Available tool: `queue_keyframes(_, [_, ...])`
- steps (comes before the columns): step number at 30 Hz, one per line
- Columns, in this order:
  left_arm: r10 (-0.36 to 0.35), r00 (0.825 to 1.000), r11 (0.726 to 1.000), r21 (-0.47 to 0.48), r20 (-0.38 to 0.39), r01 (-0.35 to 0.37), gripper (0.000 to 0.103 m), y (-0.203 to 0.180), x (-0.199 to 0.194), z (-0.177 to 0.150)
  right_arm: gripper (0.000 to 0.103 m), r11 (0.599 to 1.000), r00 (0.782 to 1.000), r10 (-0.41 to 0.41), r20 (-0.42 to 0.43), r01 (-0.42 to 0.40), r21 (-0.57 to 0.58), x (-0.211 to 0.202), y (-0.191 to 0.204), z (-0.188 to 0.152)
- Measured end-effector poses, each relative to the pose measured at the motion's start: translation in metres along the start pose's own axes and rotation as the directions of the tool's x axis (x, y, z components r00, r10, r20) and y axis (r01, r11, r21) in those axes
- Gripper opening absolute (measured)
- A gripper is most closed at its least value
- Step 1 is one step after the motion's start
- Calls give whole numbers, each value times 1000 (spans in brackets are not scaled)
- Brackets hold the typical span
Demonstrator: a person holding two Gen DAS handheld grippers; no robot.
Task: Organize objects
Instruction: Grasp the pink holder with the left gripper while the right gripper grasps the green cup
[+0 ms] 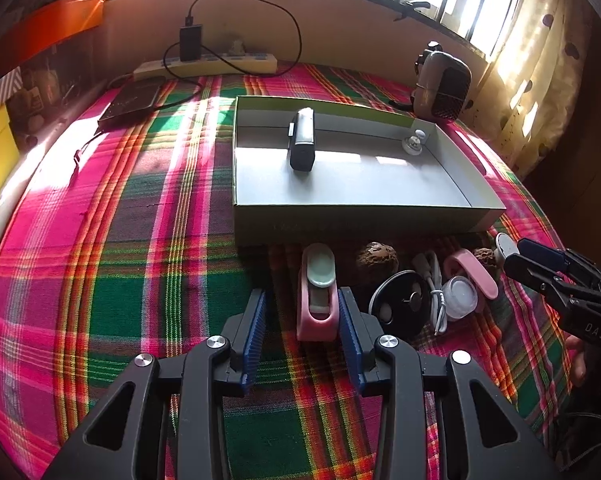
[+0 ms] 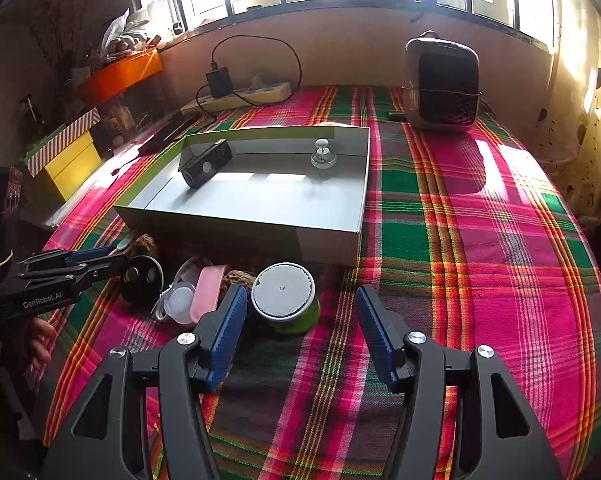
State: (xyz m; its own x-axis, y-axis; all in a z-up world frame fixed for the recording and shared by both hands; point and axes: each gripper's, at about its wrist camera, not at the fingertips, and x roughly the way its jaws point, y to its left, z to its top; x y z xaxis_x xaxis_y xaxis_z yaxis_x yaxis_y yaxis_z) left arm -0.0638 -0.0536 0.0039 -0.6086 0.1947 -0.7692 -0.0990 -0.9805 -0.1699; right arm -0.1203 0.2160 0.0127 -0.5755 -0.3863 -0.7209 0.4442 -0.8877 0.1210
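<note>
A grey open box [image 1: 352, 196] lies on the plaid cloth and holds a black device [image 1: 301, 144] and a small white knob piece [image 1: 413, 144]. In front of it lie several small objects. My left gripper [image 1: 302, 312] is open, its fingers on either side of a pink holder with a pale green spoon-like piece [image 1: 318, 300]; the right finger is next to it. My right gripper [image 2: 300, 320] is open, with a round grey-topped green container [image 2: 284, 296] between its fingers, nearer the left one. The box [image 2: 328, 240] also shows in the right wrist view.
Beside the pink holder lie a black round disc [image 1: 400, 304], a white cable [image 1: 436, 296], a clear small jar [image 1: 458, 296], a pink curved piece [image 1: 476, 272] and brown lumps [image 1: 376, 258]. A heater [image 2: 440, 84] stands at the back right, a power strip [image 2: 240, 96] at the back.
</note>
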Motion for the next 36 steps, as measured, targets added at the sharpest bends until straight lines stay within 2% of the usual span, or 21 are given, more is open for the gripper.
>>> queue_keyframes(12, [14,1000,1000,9,8,-14,33,0,3,3,58,995,994,-93,-58,95,35,13,-14,-2])
queue_keyframes(17, [26,1000,999,19,10,-26,33,-2,4,5,58,996,994,-76,-73,78,30,16,-14,-2])
queue_keyframes(36, [87,996,993,75,25,-89,33,-8,10,8,58,990,987,-137,-89,133,-44,30,-2,6])
